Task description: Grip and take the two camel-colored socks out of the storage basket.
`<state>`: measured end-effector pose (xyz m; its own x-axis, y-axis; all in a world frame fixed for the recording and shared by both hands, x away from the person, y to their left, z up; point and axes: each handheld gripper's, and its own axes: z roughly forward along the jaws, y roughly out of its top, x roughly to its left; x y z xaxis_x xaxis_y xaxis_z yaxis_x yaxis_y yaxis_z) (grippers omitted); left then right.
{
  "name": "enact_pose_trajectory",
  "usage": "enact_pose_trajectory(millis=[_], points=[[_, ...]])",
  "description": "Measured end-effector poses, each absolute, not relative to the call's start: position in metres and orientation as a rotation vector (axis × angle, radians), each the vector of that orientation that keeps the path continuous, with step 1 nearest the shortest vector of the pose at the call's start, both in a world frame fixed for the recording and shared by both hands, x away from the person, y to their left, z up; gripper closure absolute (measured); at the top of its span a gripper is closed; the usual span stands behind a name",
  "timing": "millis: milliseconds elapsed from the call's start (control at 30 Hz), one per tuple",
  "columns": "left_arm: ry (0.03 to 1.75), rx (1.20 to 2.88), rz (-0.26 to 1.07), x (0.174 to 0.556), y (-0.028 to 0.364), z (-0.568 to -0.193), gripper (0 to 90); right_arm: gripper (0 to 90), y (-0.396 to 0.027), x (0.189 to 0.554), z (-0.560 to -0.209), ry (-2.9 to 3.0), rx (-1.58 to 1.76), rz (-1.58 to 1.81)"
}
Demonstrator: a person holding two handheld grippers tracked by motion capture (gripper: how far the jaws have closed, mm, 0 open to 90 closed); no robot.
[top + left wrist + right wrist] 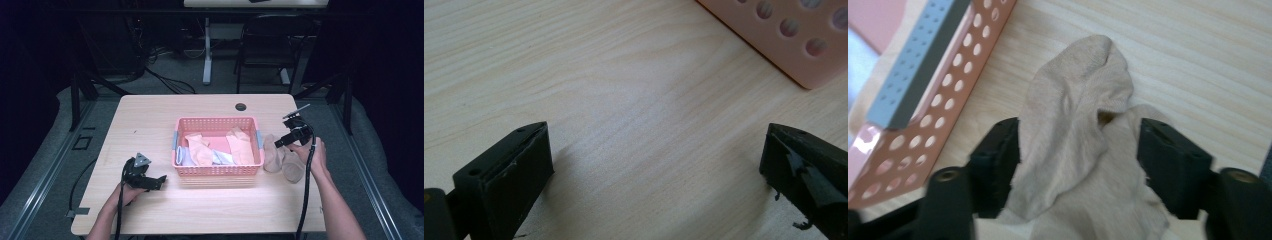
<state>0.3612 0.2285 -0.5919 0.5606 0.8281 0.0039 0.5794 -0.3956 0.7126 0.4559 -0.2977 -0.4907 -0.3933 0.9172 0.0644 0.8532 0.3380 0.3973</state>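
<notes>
Beige socks (1073, 150): heaped on the tabletop (150, 120) just right of the pink basket (218, 171)
Right hand-held gripper (1080, 150): jaws spread; socks between them
Left hand-held gripper (656, 165): jaws spread over bare wood; near basket's corner

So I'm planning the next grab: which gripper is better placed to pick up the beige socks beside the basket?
Right. The right gripper has its open jaws either side of the beige socks; the left gripper rests across the basket.
</notes>
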Motion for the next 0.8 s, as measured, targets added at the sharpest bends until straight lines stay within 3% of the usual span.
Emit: enact_pose_trajectory(millis=[67, 100, 167, 200, 267, 533, 800], points=[[1.123, 2.121, 0.476, 0.361, 0.228, -0.592, 0.3, 25.0, -0.299, 0.452, -0.488, 2.415, 1.623, 0.577], [1.123, 2.122, 0.475, 0.361, 0.228, -0.592, 0.3, 13.1, -0.302, 0.444, -0.481, 2.404, 1.613, 0.586], [1.123, 2.122, 0.475, 0.361, 0.229, -0.592, 0.3, 12.7, -0.303, 0.439, -0.477, 2.403, 1.604, 0.606], [1.123, 2.122, 0.475, 0.361, 0.228, -0.592, 0.3, 5.3, -0.303, 0.429, -0.470, 2.407, 1.579, 0.637], [1.123, 2.121, 0.475, 0.361, 0.228, -0.592, 0.3, 1.5, -0.304, 0.419, -0.464, 2.426, 1.549, 0.632], [1.123, 2.122, 0.476, 0.361, 0.228, -0.592, 0.3, 0.0, -0.299, 0.381, -0.458, 2.440, 1.450, 0.675], [1.125, 2.121, 0.476, 0.361, 0.228, -0.592, 0.3, 0.0, -0.298, 0.348, -0.483, 2.459, 1.415, 0.687]])
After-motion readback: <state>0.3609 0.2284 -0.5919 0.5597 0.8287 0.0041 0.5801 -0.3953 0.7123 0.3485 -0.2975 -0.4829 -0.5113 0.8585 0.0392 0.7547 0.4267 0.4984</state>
